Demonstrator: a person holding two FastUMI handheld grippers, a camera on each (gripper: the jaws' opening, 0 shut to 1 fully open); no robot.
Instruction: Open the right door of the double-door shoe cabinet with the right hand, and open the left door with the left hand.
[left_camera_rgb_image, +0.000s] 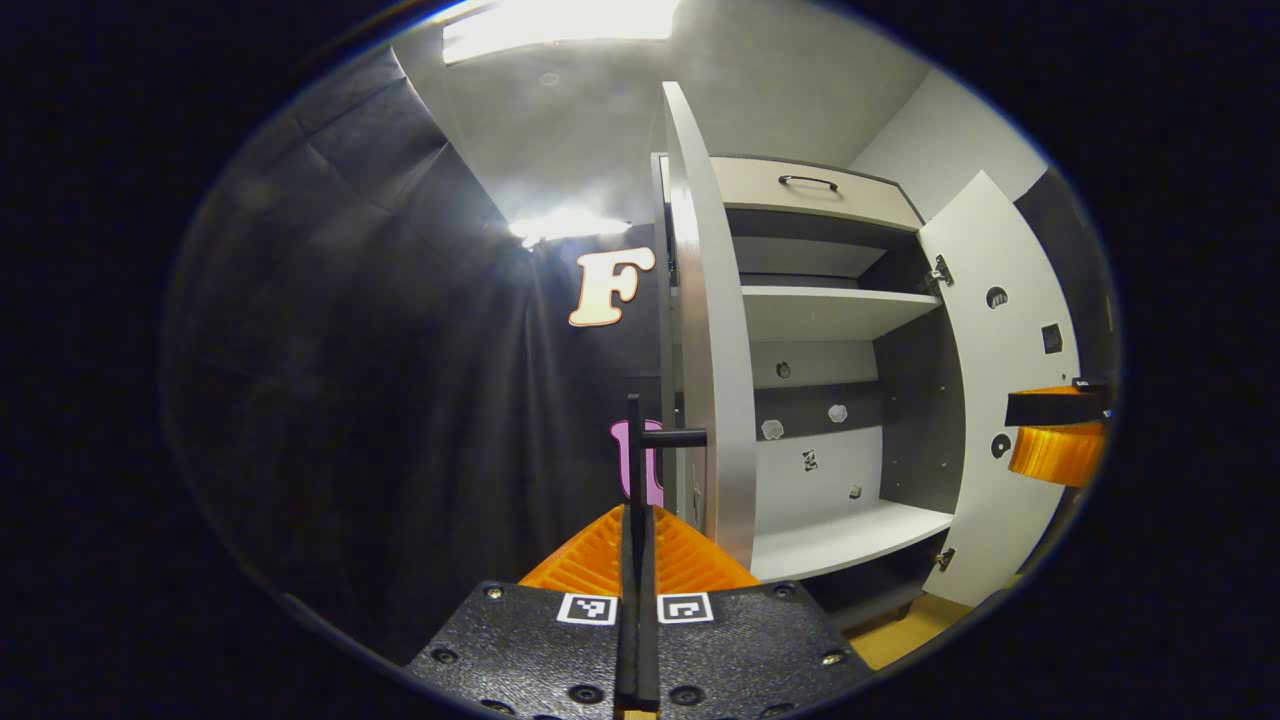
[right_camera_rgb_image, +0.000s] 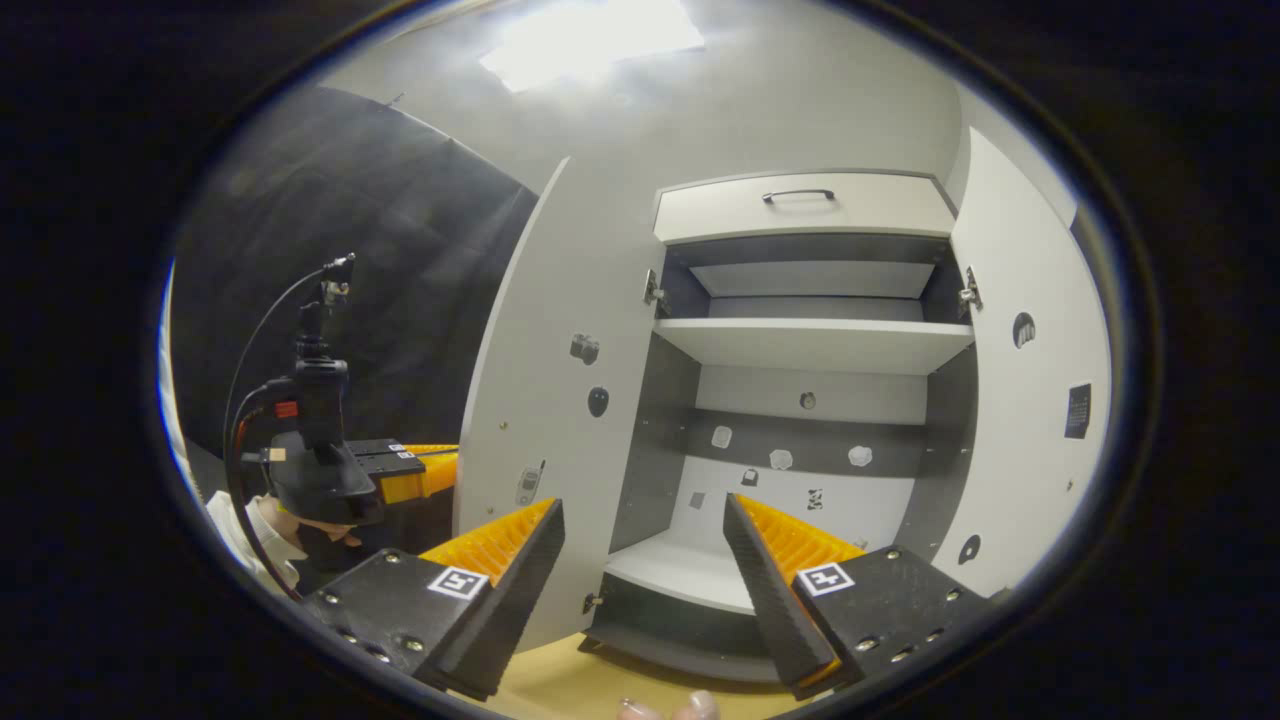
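Both doors stood open. The left gripper (left_camera_rgb_image: 636, 560) had its fingers closed on the left door handle (left_camera_rgb_image: 672, 437). The right gripper (right_camera_rgb_image: 645, 560), at six o'clock, had fingers wide apart, facing the shoe cabinet (right_camera_rgb_image: 810, 345).

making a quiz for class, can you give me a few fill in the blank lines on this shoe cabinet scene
1. Both doors of the shoe cabinet stand ____.
2. The fingers of the left gripper are shut on the left door's ____.
3. The fingers of the right gripper are ____ and hold nothing.
4. The drawer above the shelves is ____.

Missing words: open; handle; open; closed
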